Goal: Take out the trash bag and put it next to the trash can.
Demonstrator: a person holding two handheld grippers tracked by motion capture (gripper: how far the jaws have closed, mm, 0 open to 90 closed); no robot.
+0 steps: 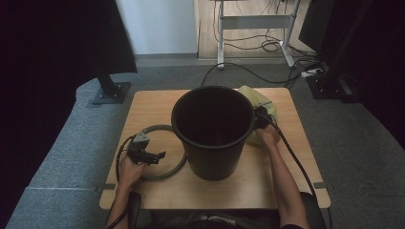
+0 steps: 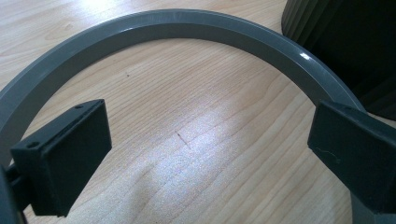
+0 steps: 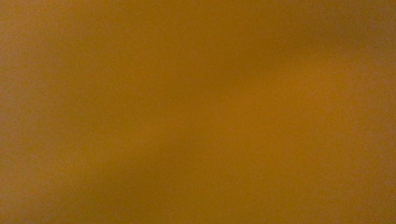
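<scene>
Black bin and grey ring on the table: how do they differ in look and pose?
The black bin stands upright and tall; the grey ring lies flat on the wooden table. The bin is a deep, dark container with ribbed walls; the ring is a thin, smooth, glossy hoop, open in the middle. The ring lies to the left of the bin's base. Both are round and look like plastic.

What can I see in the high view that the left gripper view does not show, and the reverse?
High view alone: the whole black bucket, a pale green bag behind it, both hands and the floor. Left gripper view alone: close wood grain and the left tool with jaws open, nothing between them. Both: the grey ring lying flat on the wooden table beside the bucket.
</scene>
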